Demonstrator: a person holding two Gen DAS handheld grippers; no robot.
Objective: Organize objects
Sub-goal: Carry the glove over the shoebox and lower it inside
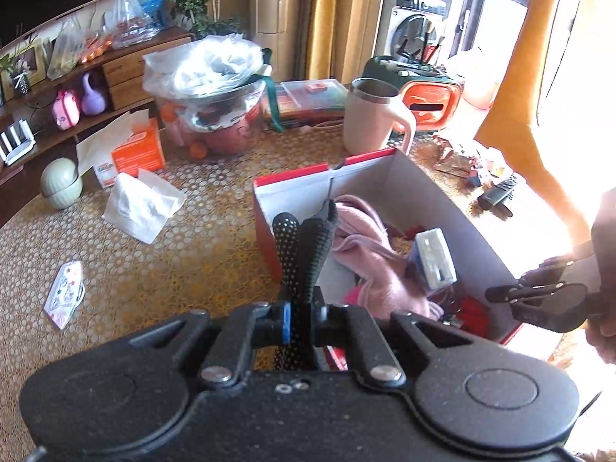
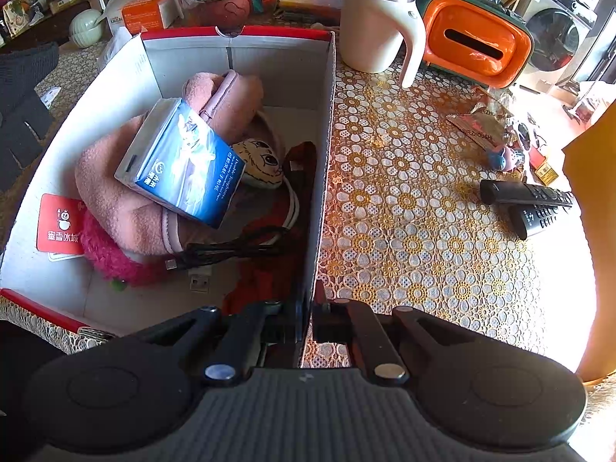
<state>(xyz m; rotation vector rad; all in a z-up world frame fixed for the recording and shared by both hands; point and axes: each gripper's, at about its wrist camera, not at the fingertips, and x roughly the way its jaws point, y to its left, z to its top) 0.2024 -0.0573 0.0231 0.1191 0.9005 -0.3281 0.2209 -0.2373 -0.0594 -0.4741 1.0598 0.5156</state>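
A white cardboard box with a red rim stands on the lace-covered table. Inside lie pink fleece fabric, a blue-and-white carton, a plush face, a black cable and a red card. My left gripper hangs over the box's near-left corner, its dotted fingers pressed together with nothing between them. My right gripper is clamped on the box's right wall, one finger on each side.
Left of the box lie a patterned face mask, a crumpled tissue, an orange tissue box and a green round jar. Behind stand a cream mug and an orange holder. Two black remotes lie right.
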